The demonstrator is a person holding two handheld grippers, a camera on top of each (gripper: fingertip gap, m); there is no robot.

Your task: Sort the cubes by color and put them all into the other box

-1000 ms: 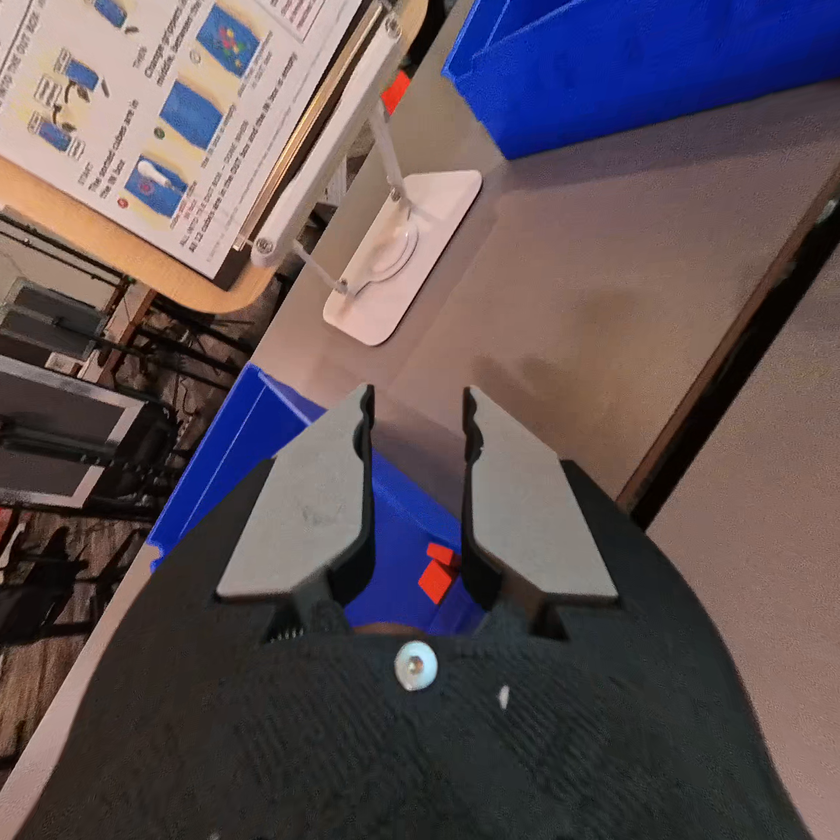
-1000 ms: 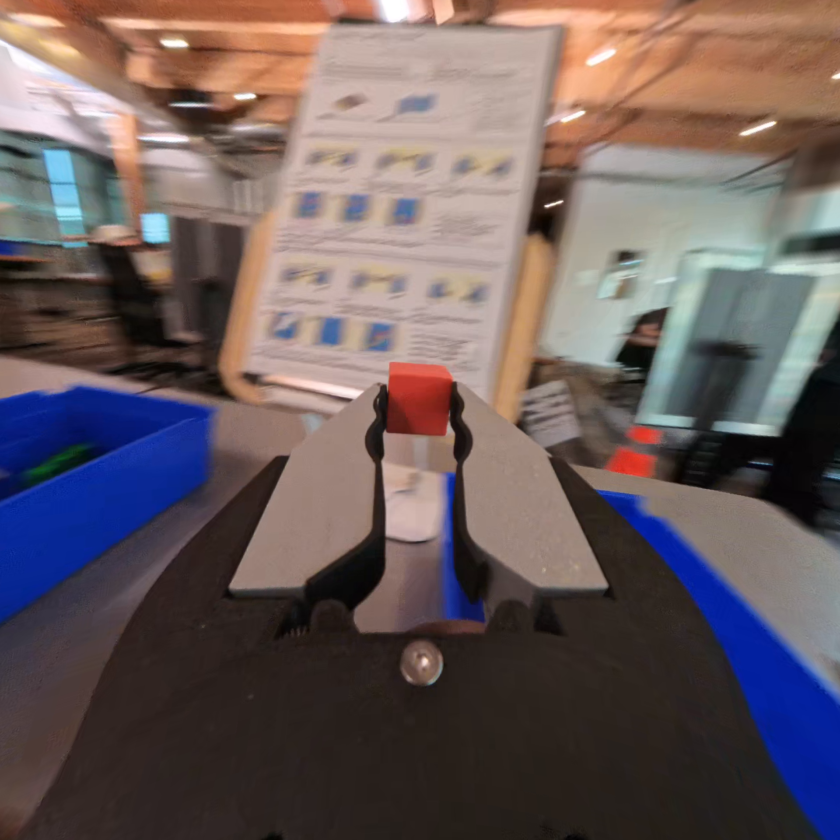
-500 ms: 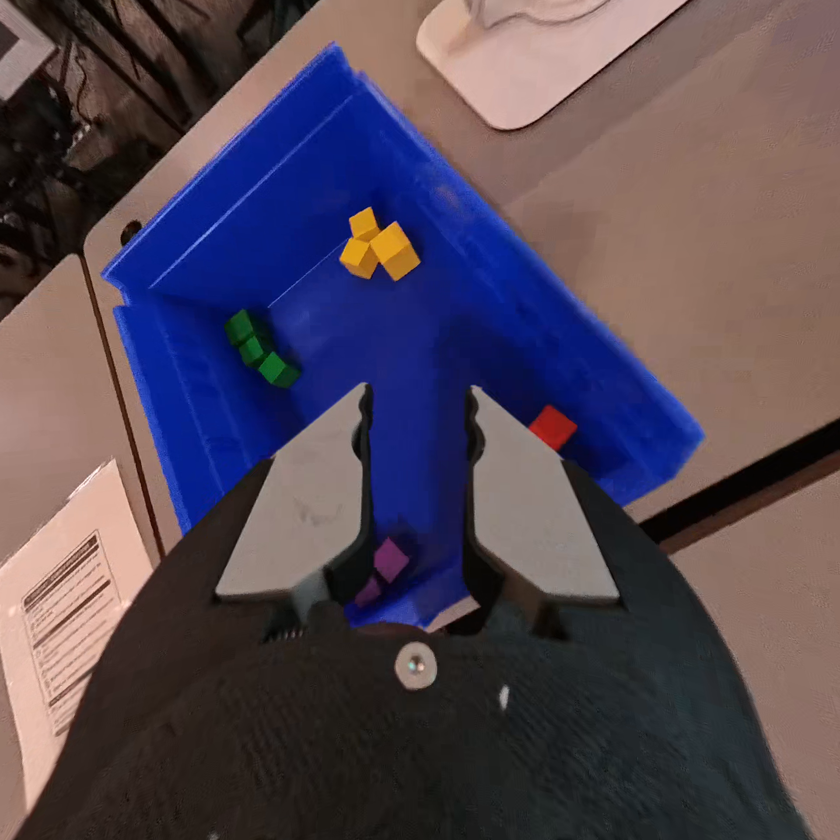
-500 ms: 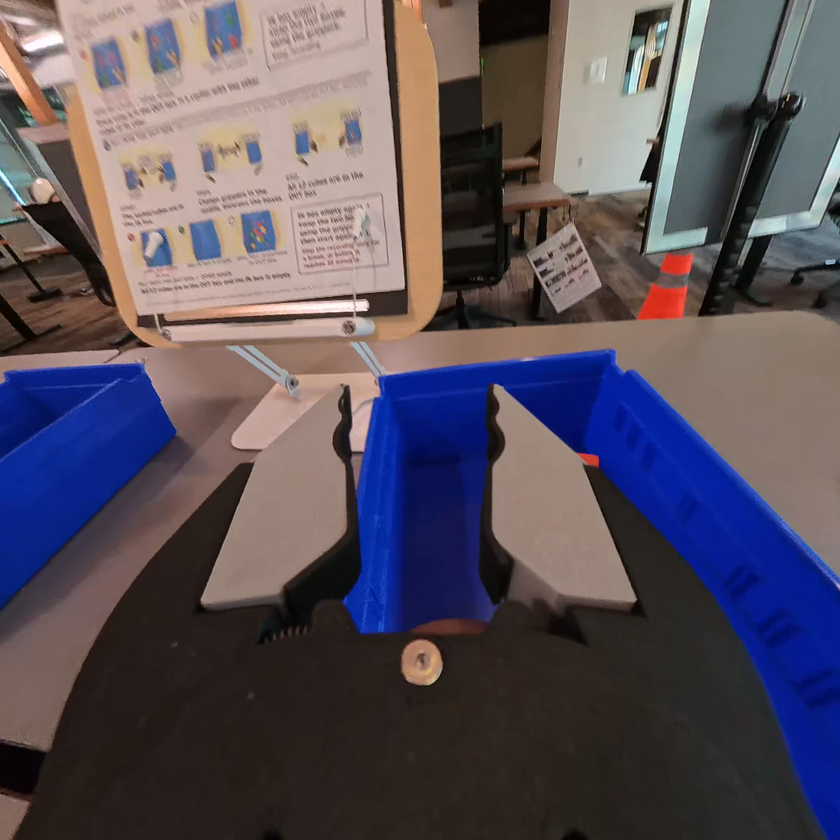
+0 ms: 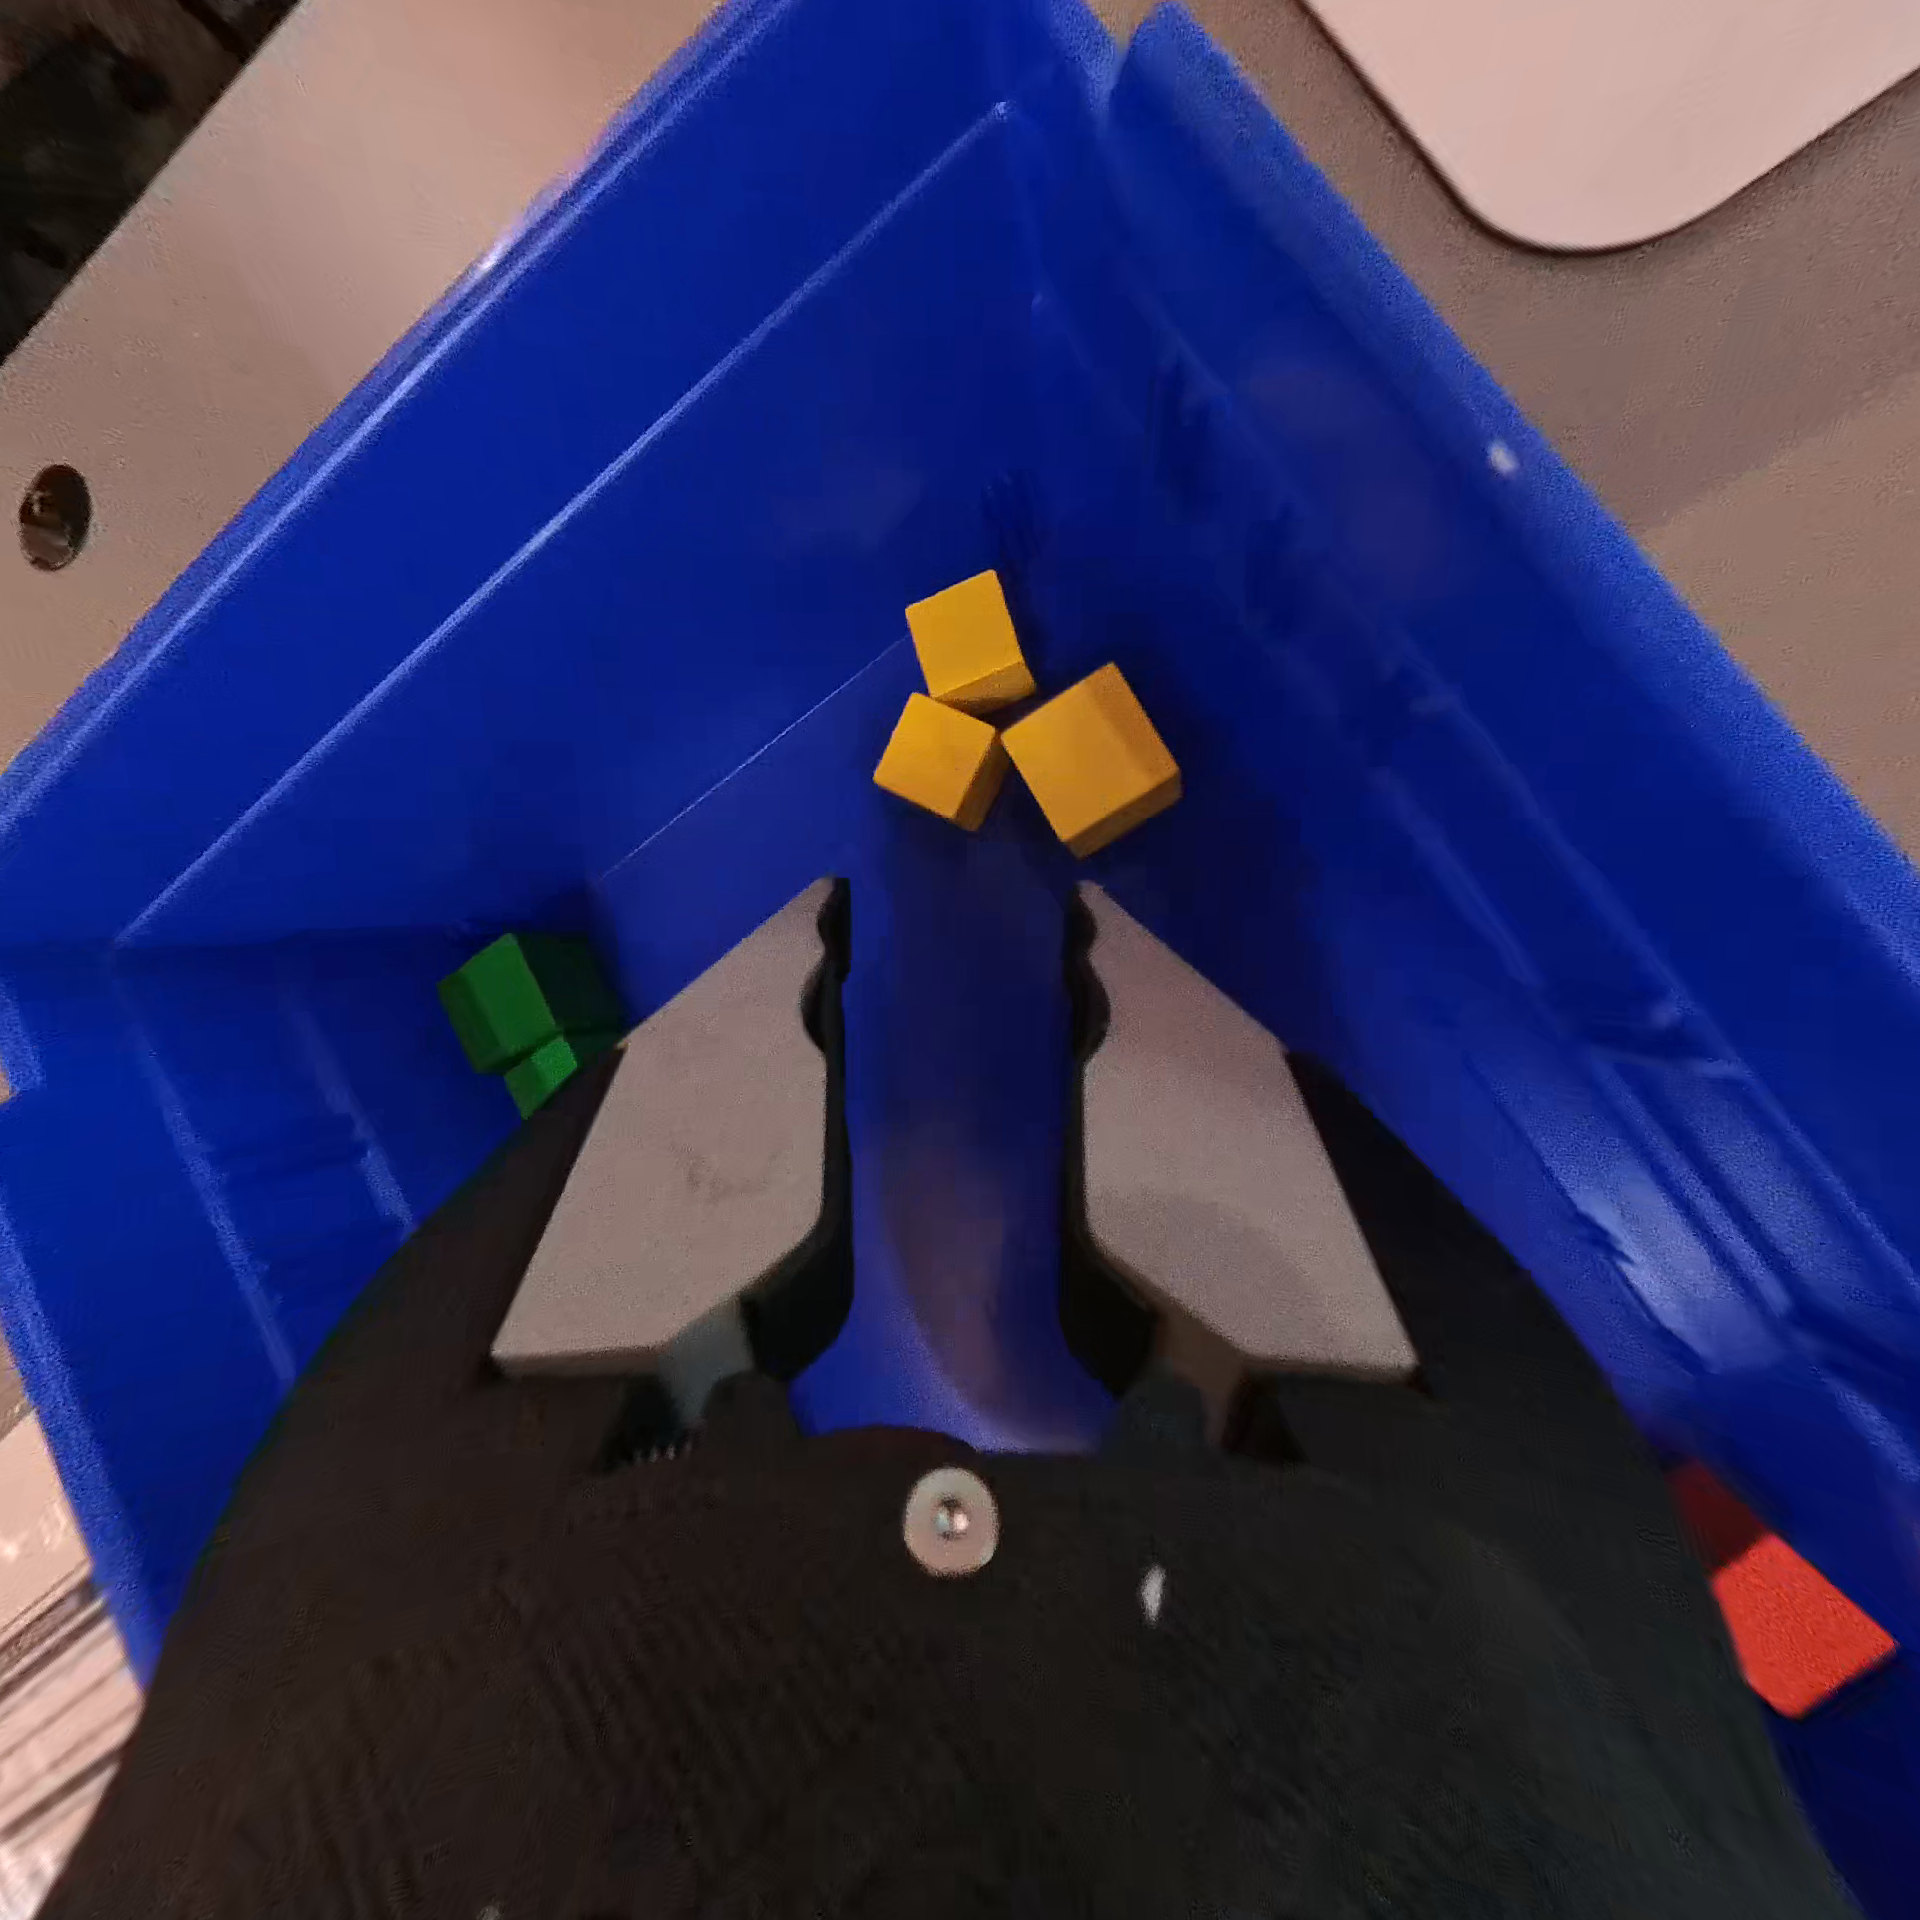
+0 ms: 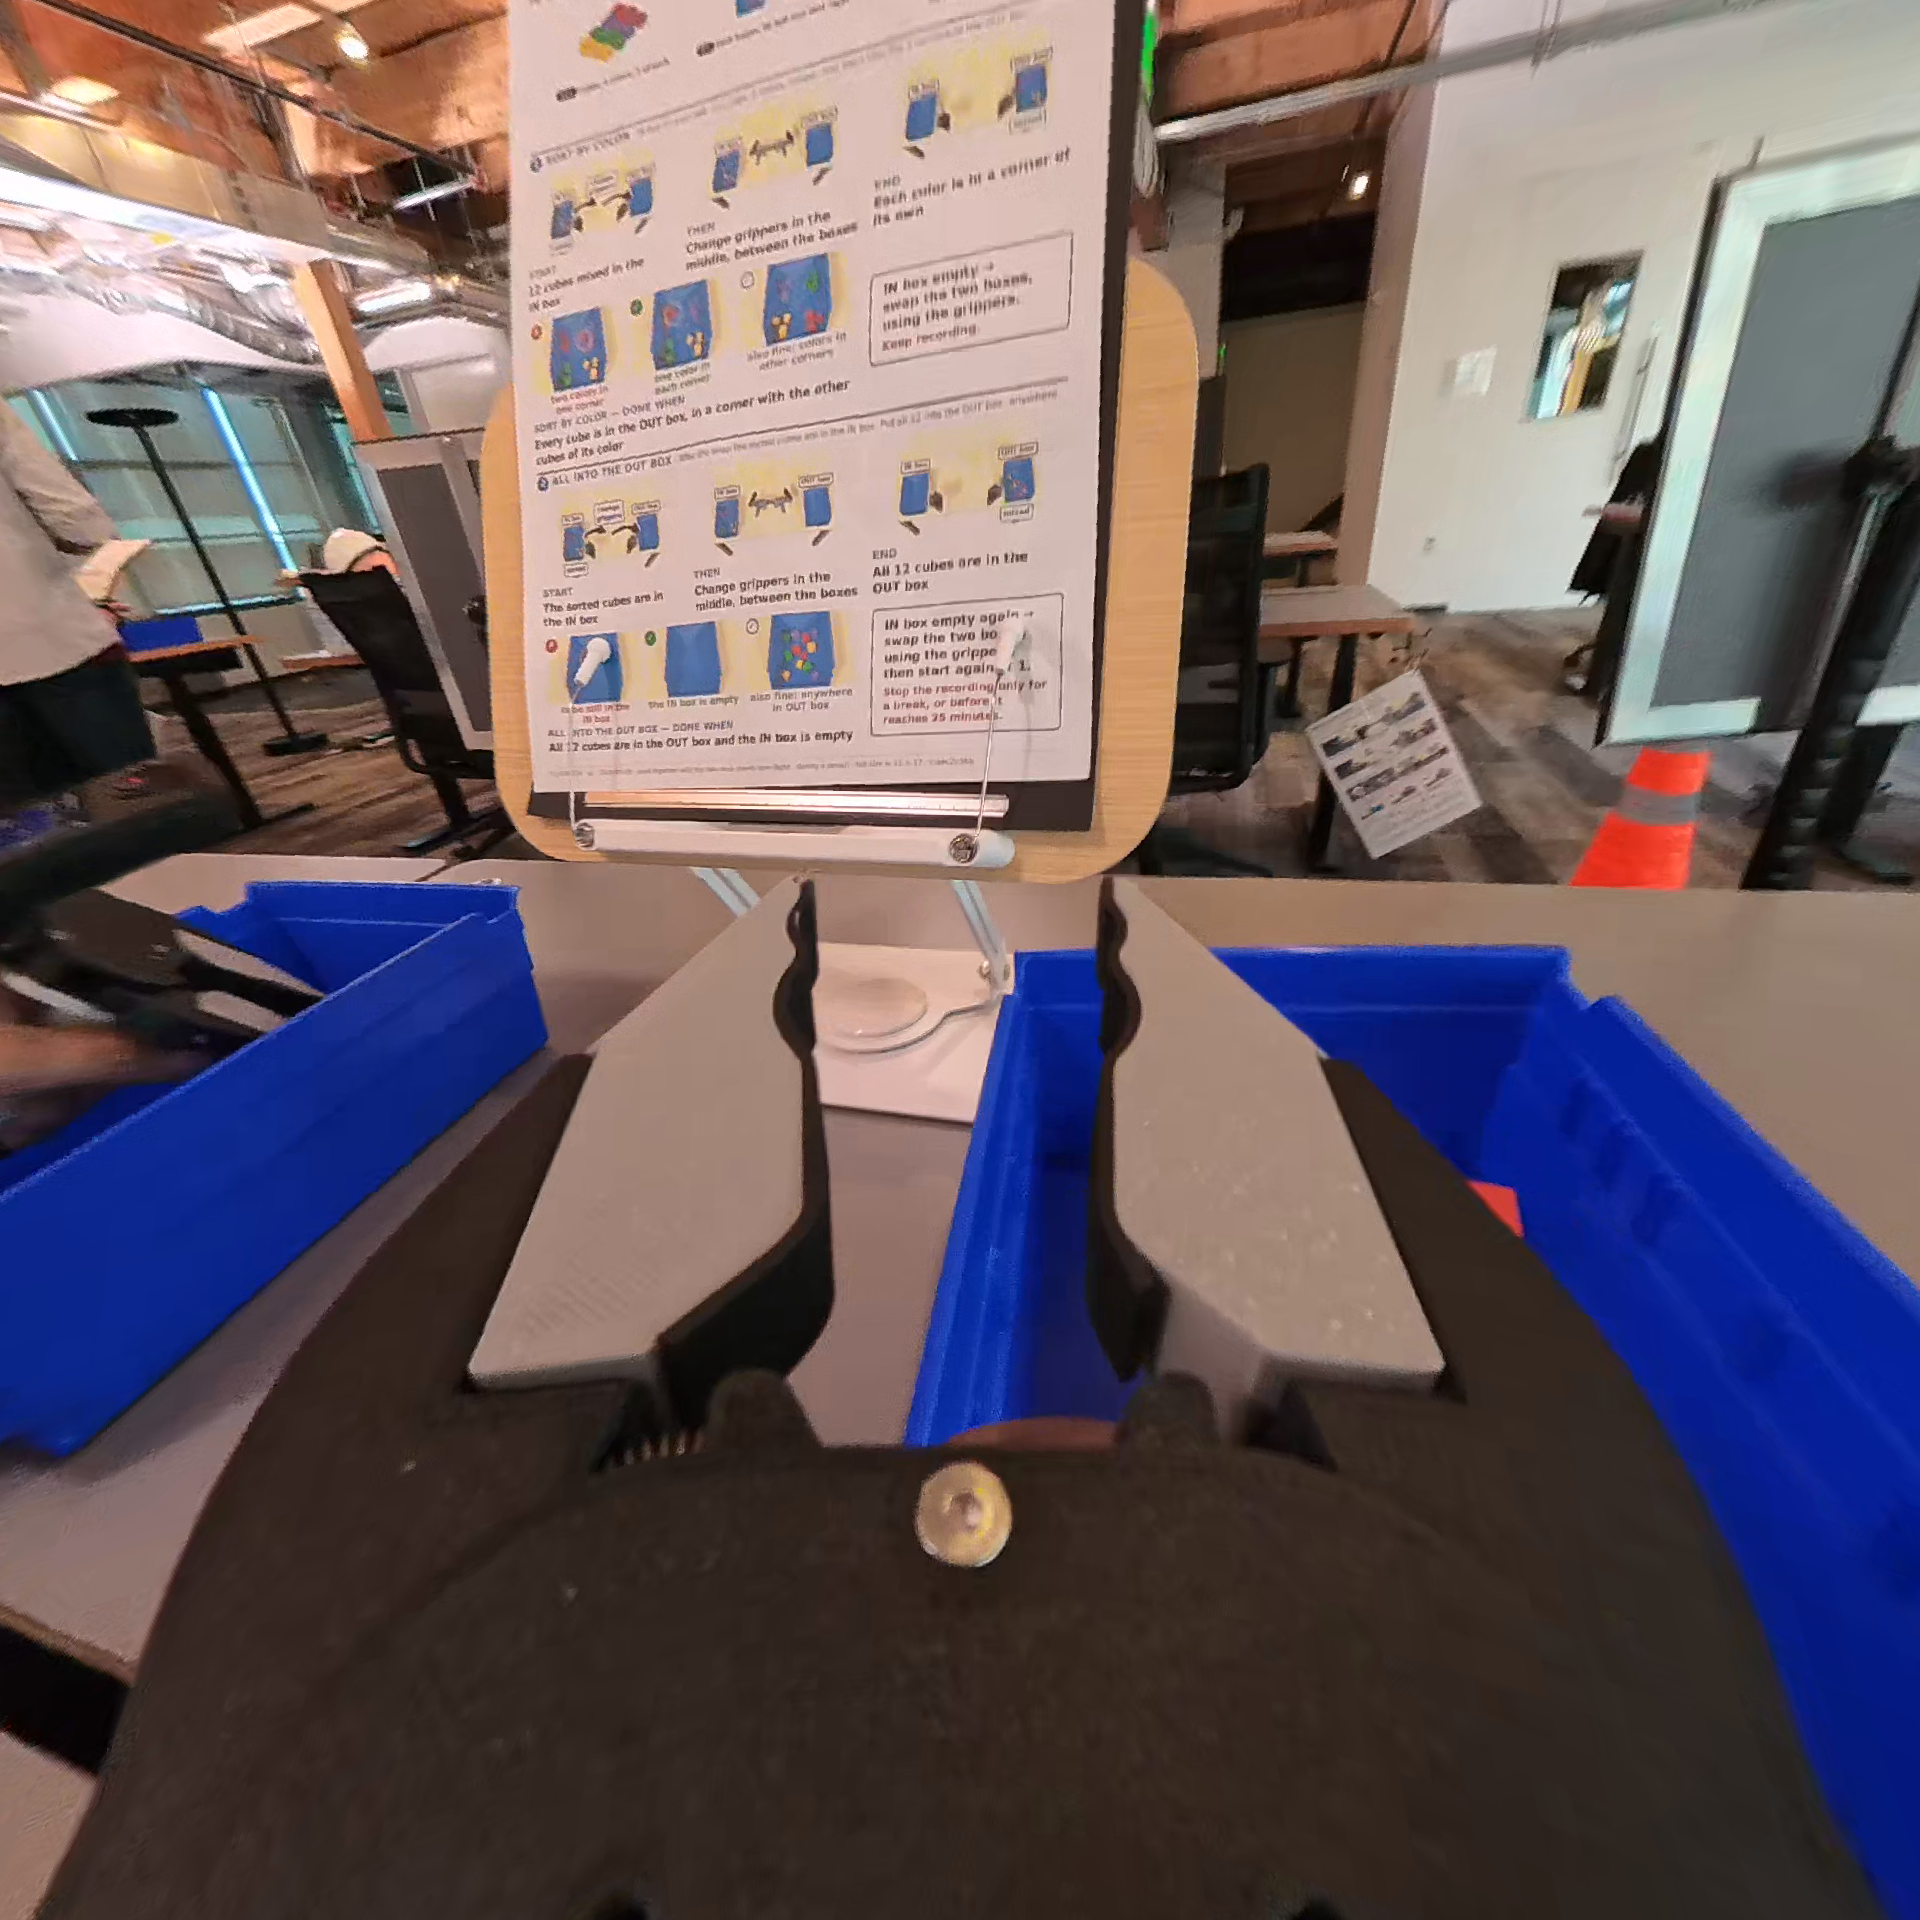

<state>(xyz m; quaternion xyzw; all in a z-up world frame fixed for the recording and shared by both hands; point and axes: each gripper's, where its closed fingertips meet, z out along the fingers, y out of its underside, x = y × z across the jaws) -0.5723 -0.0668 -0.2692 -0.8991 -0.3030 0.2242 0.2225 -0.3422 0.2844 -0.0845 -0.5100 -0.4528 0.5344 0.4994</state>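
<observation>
Left gripper (image 5: 951, 904): fingers spread with nothing between them, held low inside a blue box, tips aimed at the corner at 12 o'clock.
Left blue box (image 5: 675, 582): seen from above in the left wrist view, resting on the grey table (image 5: 260, 208); one corner points to 12 o'clock.
Yellow cubes (image 5: 1023, 727): three, clustered and touching one another in that 12 o'clock corner, just beyond the left fingertips.
Green cubes (image 5: 514, 1013): at 9 o'clock of the left gripper, against the box wall; two show, and the left finger hides anything further.
Red cube in left box (image 5: 1792, 1631): at 4 o'clock, close to the right-hand wall, partly cut off by the gripper body.
Right gripper (image 6: 951, 914): fingers spread wide and holding nothing, above the near left wall of the other box.
Right blue box (image 6: 1683, 1174): on the table from 1 to 4 o'clock of the right gripper.
Red cube in right box (image 6: 1496, 1205): a small red patch at 3 o'clock beside the right finger, probably a cube lying on the box floor.
Instruction sheet (image 6: 810, 416): on a stand at 12 o'clock, its white base (image 6: 894, 1039) on the table between the two boxes.
Traffic cone (image 6: 1647, 821): orange, on the floor at 2 o'clock behind the table.
</observation>
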